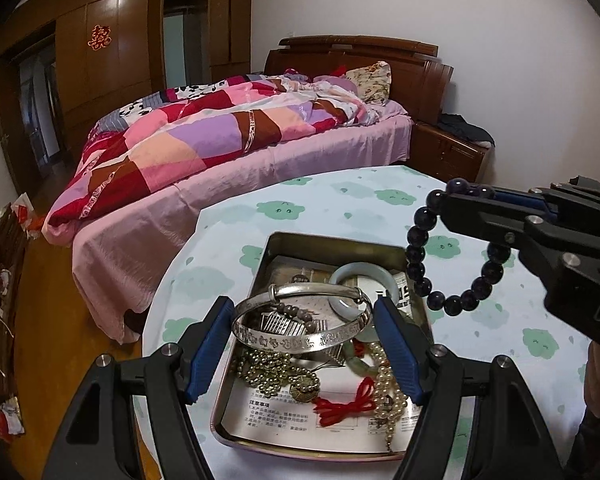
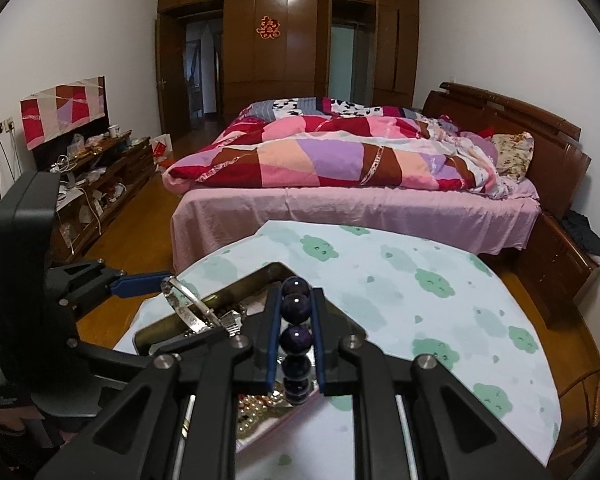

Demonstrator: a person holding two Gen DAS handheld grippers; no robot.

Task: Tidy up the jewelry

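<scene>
A silver bangle [image 1: 302, 322] with stamped characters along its band, too small to be read, is sitting crosswise between the blue pads of the left tool [image 1: 302, 344], which is standing wide and pressing on the bangle's two sides, holding it just above a metal tin [image 1: 260, 272]. The tin is lying on the worktop [image 1: 380, 200], which is wearing a pale cloth printed with green clouds. Inside the tin are lying a pale green jade ring [image 1: 348, 284], a string of pearls [image 1: 386, 396], a gold bead chain [image 1: 268, 372], a red knotted cord [image 1: 348, 402] and printed leaflets [image 1: 268, 412] in Chinese, their small print not legible. To the right, the right tool [image 2: 296, 308] is nearly closed and is pinching a bracelet of dark purple beads [image 1: 418, 256], whose loop is hanging in the air over the tin's far right edge. The letters "D4" are showing on the right tool's body. Beyond the worktop a bed [image 2: 340, 208] with a patchwork quilt is standing, and a red paper double-happiness sign [image 2: 269, 27] is hanging on the brown wardrobe.
</scene>
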